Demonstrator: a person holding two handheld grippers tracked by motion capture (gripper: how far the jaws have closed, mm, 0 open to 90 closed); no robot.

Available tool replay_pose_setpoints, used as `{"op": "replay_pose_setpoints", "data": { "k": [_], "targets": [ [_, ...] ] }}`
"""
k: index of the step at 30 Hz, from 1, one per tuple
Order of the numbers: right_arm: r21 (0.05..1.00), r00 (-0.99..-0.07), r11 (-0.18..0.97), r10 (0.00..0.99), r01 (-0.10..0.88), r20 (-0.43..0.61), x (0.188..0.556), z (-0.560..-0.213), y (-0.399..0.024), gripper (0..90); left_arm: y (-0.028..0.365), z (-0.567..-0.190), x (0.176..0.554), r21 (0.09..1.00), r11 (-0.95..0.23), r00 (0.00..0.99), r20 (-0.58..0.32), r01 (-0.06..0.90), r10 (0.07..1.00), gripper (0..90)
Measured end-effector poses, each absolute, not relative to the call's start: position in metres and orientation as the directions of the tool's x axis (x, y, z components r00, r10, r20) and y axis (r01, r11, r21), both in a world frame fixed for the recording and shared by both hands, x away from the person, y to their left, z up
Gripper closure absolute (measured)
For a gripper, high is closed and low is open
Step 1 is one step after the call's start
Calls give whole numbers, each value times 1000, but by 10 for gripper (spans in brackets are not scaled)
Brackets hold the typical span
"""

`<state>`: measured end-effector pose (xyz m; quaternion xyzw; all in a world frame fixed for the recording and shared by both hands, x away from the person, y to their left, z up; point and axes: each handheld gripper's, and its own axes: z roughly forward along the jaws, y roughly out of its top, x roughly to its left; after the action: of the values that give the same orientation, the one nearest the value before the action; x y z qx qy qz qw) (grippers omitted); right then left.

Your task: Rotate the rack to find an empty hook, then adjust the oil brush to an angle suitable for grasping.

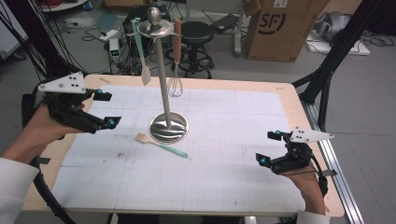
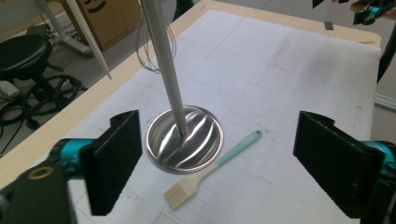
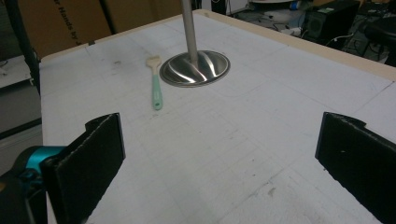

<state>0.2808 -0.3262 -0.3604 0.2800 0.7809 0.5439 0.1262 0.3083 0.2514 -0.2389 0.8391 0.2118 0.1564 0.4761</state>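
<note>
A metal utensil stand (image 1: 168, 127) rises from a round base mid-table (image 2: 185, 139) (image 3: 196, 68). From its top hang a mint spatula (image 1: 141, 51) and a whisk with a brown handle (image 1: 176, 60). A pastry brush with a mint handle (image 1: 160, 144) (image 2: 210, 170) (image 3: 155, 86) lies flat on the white mat beside the base. My left gripper (image 1: 109, 109) hovers at the left, apart from the brush, open with nothing between its jaws (image 2: 219, 168). My right gripper (image 1: 271, 148) rests at the right near the table's front, open and empty (image 3: 219, 158).
The white gridded mat (image 1: 224, 140) covers a wooden table (image 1: 289, 93). Behind it stand a black stool (image 1: 196, 35), a cardboard box (image 1: 280, 28) and tangled cables on the floor. A black frame leg (image 1: 327, 88) stands at the right edge.
</note>
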Motion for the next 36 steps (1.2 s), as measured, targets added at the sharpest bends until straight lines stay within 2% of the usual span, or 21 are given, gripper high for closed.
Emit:
{"op": "replay_pose_setpoints", "data": {
  "k": [7,16,21,25,36],
  "targets": [
    [922,-812,251,575,294,103,279,-359,-327,4,254,-266,295,883,-423,852,55,202,520,16],
    [926,-810,241,577,292,106,277,-358,-329,4,260,-307,277,920,-338,847,15,197,532,16],
    [929,-808,231,578,291,109,277,-358,-331,5,255,-324,271,923,-344,843,41,174,536,16],
    [930,-810,230,577,286,106,277,-357,-330,5,256,-337,269,925,-334,847,26,181,532,16],
    [935,-813,226,574,275,100,277,-354,-330,4,253,-344,271,916,-348,853,12,200,522,16]
  ]
}}
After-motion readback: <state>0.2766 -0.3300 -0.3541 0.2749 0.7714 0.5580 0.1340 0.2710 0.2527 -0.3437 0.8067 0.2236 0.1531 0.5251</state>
